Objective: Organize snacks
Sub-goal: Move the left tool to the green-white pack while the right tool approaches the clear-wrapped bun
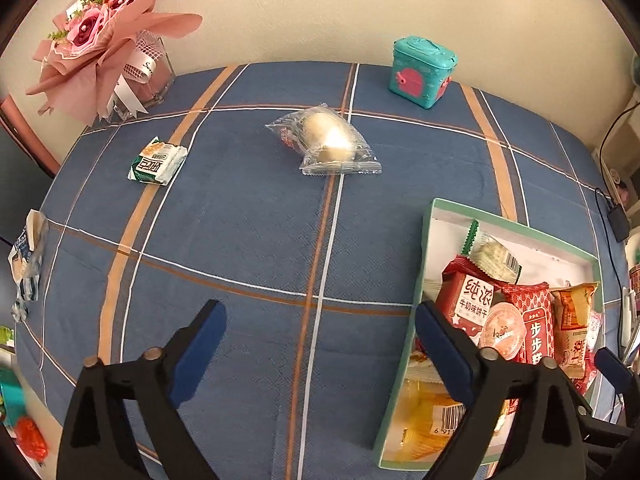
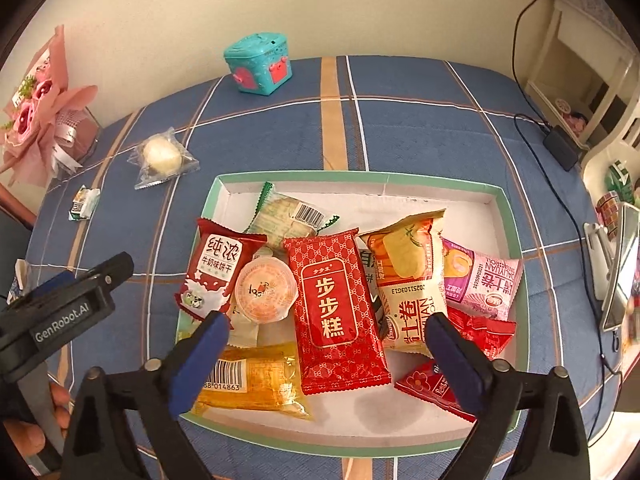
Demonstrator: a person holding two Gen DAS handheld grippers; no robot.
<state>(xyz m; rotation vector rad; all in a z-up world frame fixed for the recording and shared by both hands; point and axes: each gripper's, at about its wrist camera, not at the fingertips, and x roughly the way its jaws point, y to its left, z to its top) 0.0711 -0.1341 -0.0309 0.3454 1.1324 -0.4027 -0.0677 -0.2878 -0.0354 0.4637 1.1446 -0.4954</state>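
Note:
A green-rimmed white box point(image 2: 360, 178) holds several snack packs, among them a large red pack point(image 2: 336, 312), a yellow pack point(image 2: 256, 384) and a pink pack point(image 2: 480, 276). The box also shows in the left wrist view point(image 1: 430, 216). On the blue plaid cloth lie a clear-wrapped pastry point(image 1: 326, 140) point(image 2: 162, 156), a small green-white pack point(image 1: 158, 162) point(image 2: 84, 202) and a blue-white pack point(image 1: 26, 260) at the left edge. My left gripper point(image 1: 320, 344) is open and empty above the cloth. My right gripper point(image 2: 328, 356) is open and empty above the box.
A teal toy case point(image 1: 422, 72) stands at the back by the wall. A pink flower bouquet point(image 1: 100, 36) stands at the back left. Cables and a black adapter point(image 2: 560, 148) lie at the right edge, beside a shelf and a small mirror point(image 2: 620, 272).

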